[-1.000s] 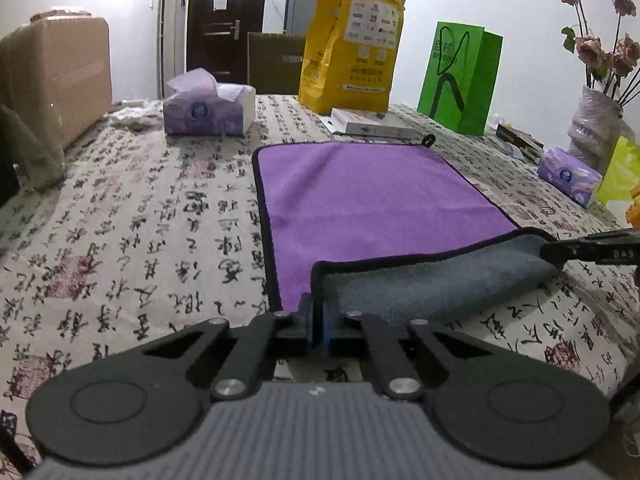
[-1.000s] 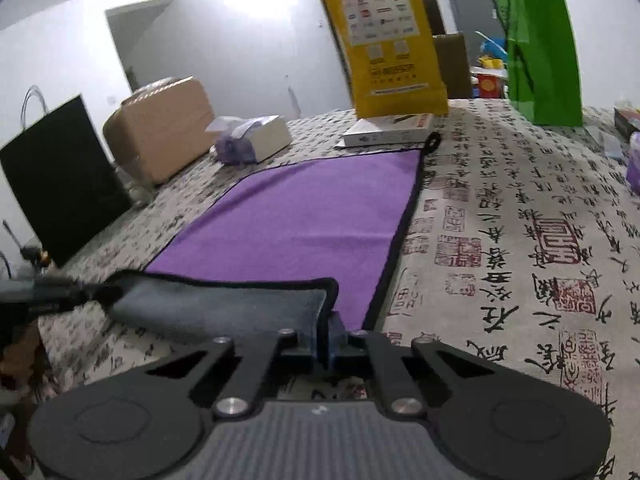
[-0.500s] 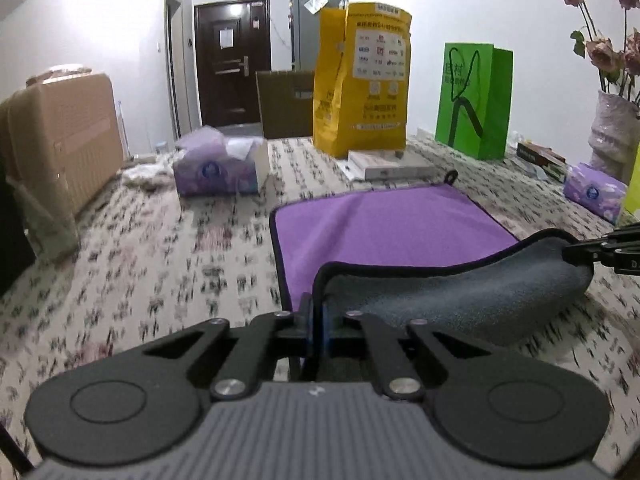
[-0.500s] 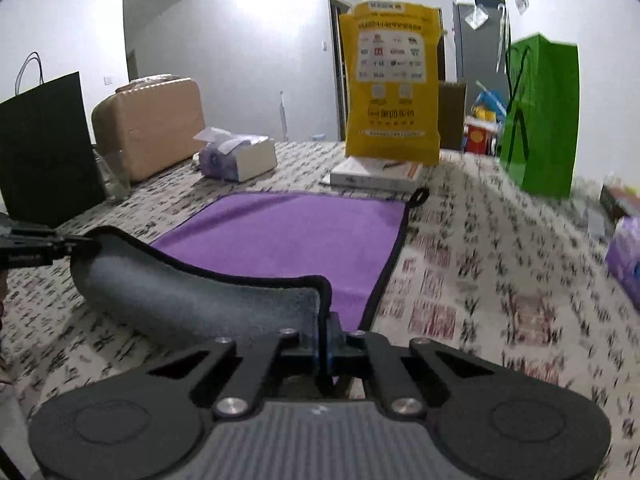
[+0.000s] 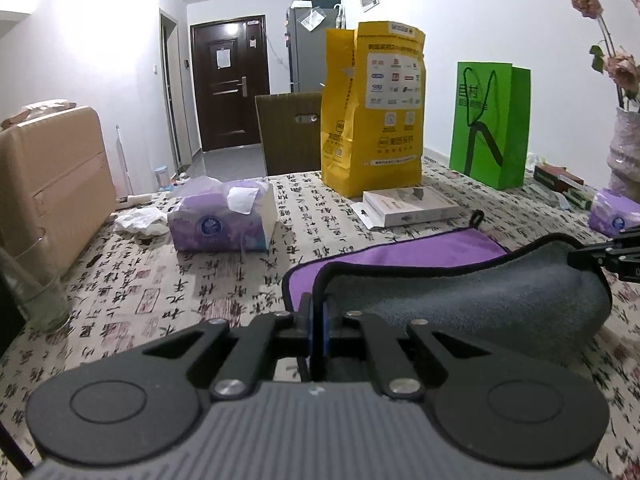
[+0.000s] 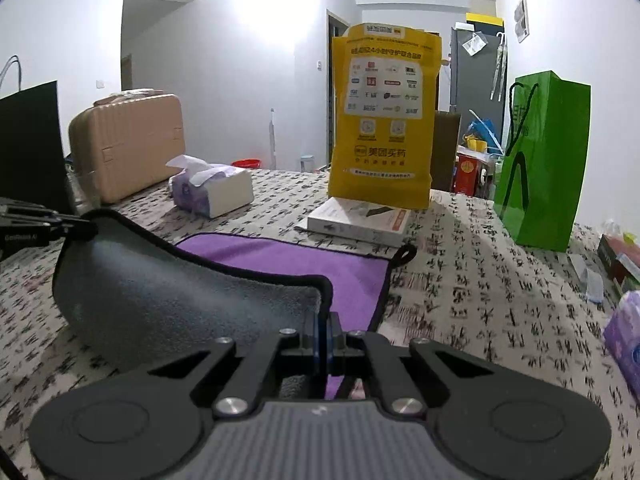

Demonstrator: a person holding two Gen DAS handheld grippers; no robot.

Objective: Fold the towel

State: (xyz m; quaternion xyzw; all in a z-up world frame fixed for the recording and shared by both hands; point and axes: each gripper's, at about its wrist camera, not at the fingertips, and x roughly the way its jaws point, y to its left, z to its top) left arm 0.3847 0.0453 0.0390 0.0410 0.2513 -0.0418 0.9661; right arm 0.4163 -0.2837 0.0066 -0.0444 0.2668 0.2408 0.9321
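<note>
A towel, purple on top and grey underneath, with black edging, lies on the patterned tablecloth; its near edge is lifted and curls over, grey side up, above the flat purple part. My left gripper is shut on the towel's near left corner. My right gripper is shut on the near right corner; its grey side and purple part show there too. Each gripper's tip shows in the other's view, the right one and the left one.
Beyond the towel stand a yellow paper bag, a white flat box, a green bag, and a tissue box. A beige suitcase and glass are at left; a vase and tissue pack at right.
Both grippers have risen and moved forward with the towel's near edge. More of the grey underside now shows and covers more of the purple surface.
</note>
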